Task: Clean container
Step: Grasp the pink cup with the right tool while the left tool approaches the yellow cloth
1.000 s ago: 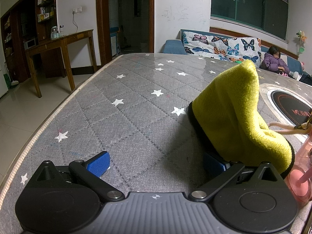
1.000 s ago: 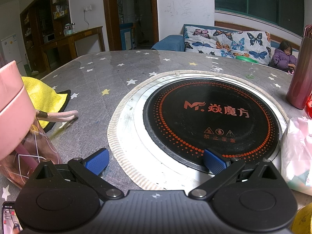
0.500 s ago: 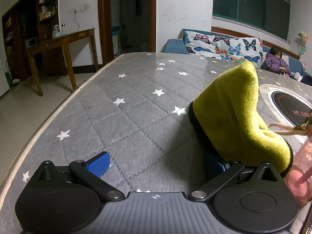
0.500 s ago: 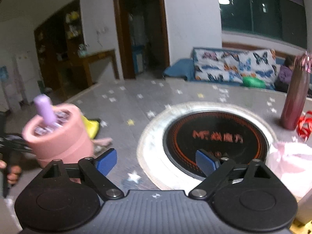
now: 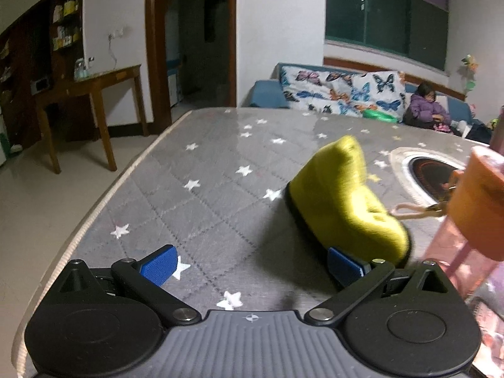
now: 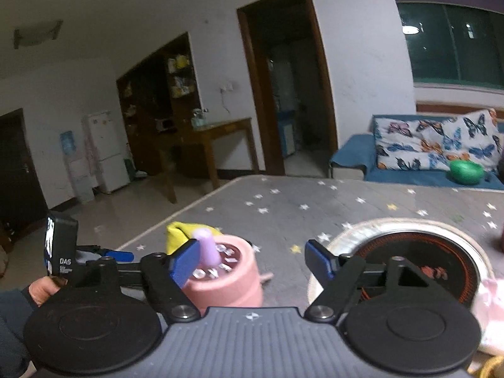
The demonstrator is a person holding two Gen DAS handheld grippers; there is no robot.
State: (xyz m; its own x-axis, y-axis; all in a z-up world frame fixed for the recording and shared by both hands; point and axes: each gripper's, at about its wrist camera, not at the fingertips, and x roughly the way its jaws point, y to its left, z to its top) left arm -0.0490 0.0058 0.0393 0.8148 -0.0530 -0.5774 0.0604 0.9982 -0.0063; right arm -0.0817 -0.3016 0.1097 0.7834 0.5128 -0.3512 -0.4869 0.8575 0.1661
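A pink bottle (image 6: 226, 280) with a purple straw (image 6: 206, 247) in its lid stands on the star-patterned table. My right gripper (image 6: 252, 263) hovers over it and its jaws are closing. The lid sits in the gap against the left pad (image 6: 186, 263), clear of the right pad. In the left wrist view the same bottle (image 5: 472, 195) rises at the right edge. A yellow cloth (image 5: 340, 201) is heaped on the table against the right finger of my left gripper (image 5: 252, 266), which is open and holds nothing. My left gripper (image 6: 116, 255) also shows beyond the bottle.
An induction cooker (image 6: 409, 261) is set into the grey table cover (image 5: 204, 189) on the right. A pink plastic bag (image 6: 491, 308) lies at the far right. The table's edge (image 5: 104, 201) runs along the left. A person (image 5: 425, 107) sits on the sofa behind.
My right gripper has risen and swung left from the cooker to above the pink bottle, and its jaws have narrowed. My left gripper has lifted slightly back from the cloth.
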